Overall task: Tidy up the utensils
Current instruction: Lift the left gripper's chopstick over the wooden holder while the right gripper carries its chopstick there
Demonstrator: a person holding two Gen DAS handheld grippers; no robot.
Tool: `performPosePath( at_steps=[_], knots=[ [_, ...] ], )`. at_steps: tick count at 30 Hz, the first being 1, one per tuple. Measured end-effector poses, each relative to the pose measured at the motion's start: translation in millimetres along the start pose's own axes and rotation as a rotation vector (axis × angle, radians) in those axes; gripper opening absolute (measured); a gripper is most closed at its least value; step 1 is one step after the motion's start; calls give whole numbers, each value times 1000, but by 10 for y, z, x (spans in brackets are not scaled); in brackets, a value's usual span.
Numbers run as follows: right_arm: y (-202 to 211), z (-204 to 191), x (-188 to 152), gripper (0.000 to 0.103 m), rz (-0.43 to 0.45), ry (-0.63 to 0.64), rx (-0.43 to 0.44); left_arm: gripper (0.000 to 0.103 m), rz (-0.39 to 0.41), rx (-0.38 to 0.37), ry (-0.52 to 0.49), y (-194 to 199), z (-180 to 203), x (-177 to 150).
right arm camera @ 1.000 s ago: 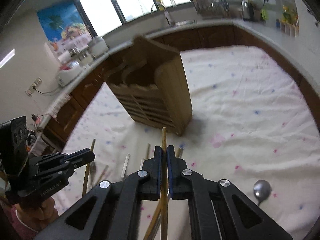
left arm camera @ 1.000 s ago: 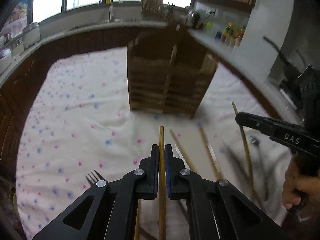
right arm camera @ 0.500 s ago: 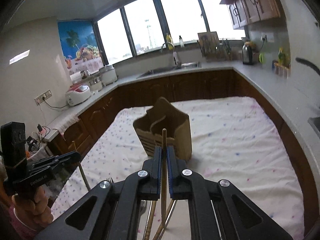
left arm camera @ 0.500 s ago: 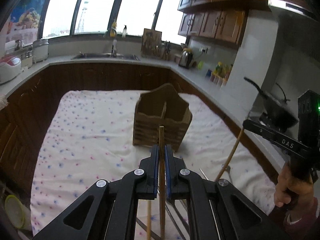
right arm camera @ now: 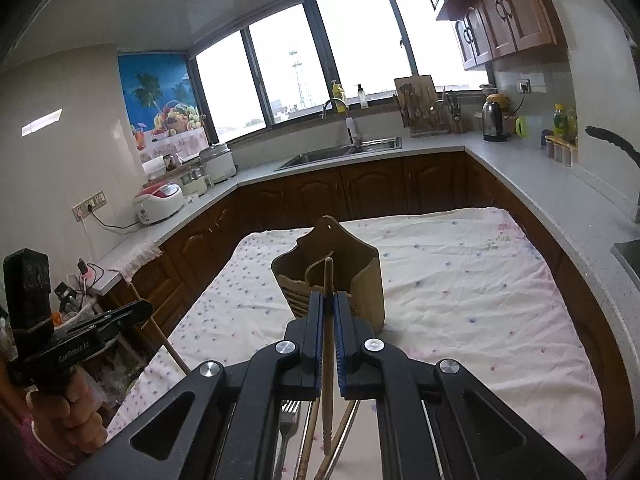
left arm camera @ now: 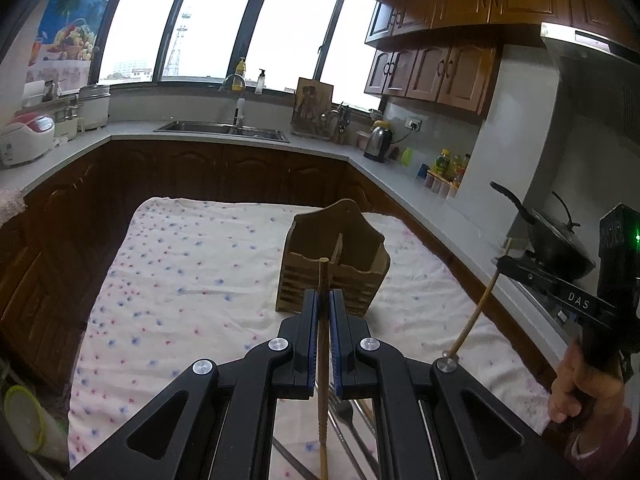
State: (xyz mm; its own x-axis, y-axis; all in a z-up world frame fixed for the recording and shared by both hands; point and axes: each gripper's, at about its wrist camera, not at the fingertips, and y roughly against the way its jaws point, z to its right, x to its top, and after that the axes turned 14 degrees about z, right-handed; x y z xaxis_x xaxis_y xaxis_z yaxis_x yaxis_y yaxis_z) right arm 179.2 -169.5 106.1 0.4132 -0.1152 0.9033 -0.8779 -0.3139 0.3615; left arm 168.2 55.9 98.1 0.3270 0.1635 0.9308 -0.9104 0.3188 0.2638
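Evidently a thin, stiff, light wooden chopstick (left arm camera: 323, 312) is pinched near mid-length by the left gripper (left arm camera: 323, 300), and another wooden chopstick (right arm camera: 328, 320) likewise by the right gripper (right arm camera: 328, 304), a slippery hold above the near edge of the cloth-covered table (left arm camera: 180, 280), short of the slatted wooden utensil holder (left arm camera: 334, 264).

Daylight from windows (left arm camera: 224, 28) blown out white; cabinets (left arm camera: 192, 172) below dim. Both views sharp, strong fisheye bending, black vignette at corners. Soft shadows on tablecloth (right arm camera: 460, 280)
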Motion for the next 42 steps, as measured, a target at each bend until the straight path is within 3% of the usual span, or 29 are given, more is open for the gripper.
performPosePath(
  at_steps=[11,20,31,38,42],
  knots=[
    [-51,69,136,5,50,-27,7,3,48,-3,19,-64,-62,133],
    [-228,121,536,5,170,-58,9,4,145,2,18,-256,-156,449],
    [-756,244,983,5,281,-71,-30,4,291,12,33,-885,-250,815],
    [-1179,317,718,5,273,-73,-59,4,303,53,67,-1519,-358,513],
    [-1354,358,448,5,267,-74,-75,4,280,75,99,-1934,-413,153]
  ],
)
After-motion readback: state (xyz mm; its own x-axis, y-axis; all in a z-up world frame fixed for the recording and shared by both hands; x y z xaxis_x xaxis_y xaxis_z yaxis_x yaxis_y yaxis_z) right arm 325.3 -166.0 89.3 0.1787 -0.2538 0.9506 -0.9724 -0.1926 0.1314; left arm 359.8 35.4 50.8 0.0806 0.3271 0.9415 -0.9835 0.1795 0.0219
